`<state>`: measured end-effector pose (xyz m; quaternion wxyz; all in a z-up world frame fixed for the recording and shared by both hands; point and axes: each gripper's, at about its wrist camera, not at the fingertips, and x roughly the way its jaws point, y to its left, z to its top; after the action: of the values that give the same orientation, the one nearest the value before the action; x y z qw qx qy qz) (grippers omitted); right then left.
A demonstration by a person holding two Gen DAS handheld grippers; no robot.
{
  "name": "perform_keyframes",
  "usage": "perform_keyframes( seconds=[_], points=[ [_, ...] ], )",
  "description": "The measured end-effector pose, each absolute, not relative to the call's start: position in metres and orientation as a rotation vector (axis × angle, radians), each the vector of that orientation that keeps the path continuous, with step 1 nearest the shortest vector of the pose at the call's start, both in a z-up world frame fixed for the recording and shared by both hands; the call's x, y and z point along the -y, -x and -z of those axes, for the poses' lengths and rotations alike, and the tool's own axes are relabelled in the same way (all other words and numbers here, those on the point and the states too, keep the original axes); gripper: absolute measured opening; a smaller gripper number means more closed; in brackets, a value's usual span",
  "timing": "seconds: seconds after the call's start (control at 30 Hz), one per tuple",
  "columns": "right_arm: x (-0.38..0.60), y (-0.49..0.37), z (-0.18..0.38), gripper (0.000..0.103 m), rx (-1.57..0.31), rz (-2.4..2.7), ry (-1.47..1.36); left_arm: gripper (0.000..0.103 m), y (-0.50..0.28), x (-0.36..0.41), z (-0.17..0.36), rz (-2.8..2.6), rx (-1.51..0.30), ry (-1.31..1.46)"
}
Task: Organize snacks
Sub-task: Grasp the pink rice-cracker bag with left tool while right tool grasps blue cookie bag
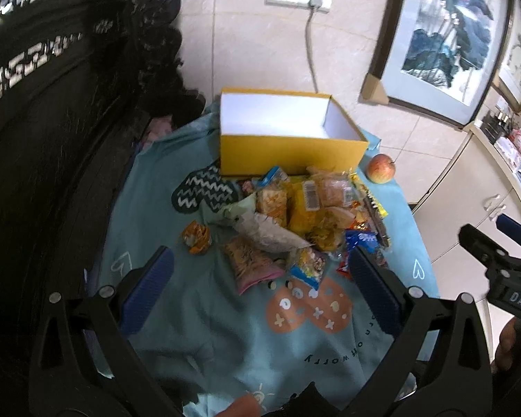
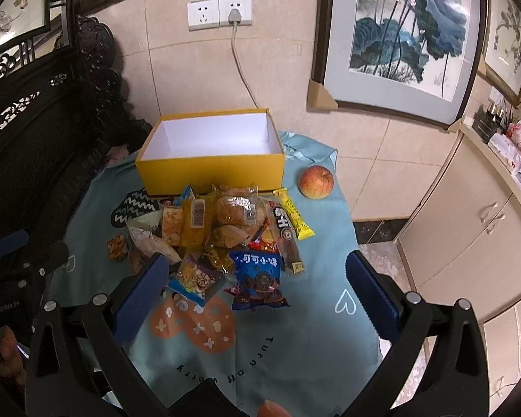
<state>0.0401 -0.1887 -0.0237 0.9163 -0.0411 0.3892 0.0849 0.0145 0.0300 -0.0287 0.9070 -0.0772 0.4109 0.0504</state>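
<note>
A heap of wrapped snacks (image 1: 295,215) (image 2: 225,229) lies on a teal cloth, just in front of an open yellow box (image 1: 288,149) (image 2: 208,170) with a bare white inside. A blue cookie bag (image 2: 258,279) sits at the heap's near edge, and a small orange packet (image 1: 196,236) lies apart on the left. My left gripper (image 1: 260,271) hovers open above the near side of the heap, holding nothing. My right gripper (image 2: 257,274) is also open, with the blue bag showing between its fingers but not touched.
A red-yellow apple (image 1: 381,168) (image 2: 316,181) rests on the cloth right of the box. Dark carved wooden furniture (image 1: 52,121) stands close on the left. White cabinets (image 2: 469,236) stand to the right, and a tiled wall with a plugged socket (image 2: 234,12) rises behind the table.
</note>
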Motion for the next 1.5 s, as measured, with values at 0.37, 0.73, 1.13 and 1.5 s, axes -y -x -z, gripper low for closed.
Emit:
perform_keyframes(
  seconds=[0.37, 0.73, 1.13, 1.5],
  points=[
    [0.181, -0.073, 0.094, 0.102, -0.89, -0.304, 0.152, 0.101, -0.043, -0.064, 0.119, -0.177, -1.023, 0.22],
    [0.18, -0.108, 0.175, 0.102, -0.994, -0.277, 0.161, 0.101, -0.076, -0.054, 0.204, -0.219, -1.091, 0.172],
    [0.177, -0.139, 0.209, 0.102, -1.054, -0.302, 0.114, 0.101, -0.132, -0.033, 0.243, -0.256, -1.094, 0.167],
    [0.172, -0.166, 0.226, 0.052, -1.144, -0.317, 0.052, 0.054, -0.115, -0.044, 0.246, -0.172, -1.041, 0.154]
  ],
)
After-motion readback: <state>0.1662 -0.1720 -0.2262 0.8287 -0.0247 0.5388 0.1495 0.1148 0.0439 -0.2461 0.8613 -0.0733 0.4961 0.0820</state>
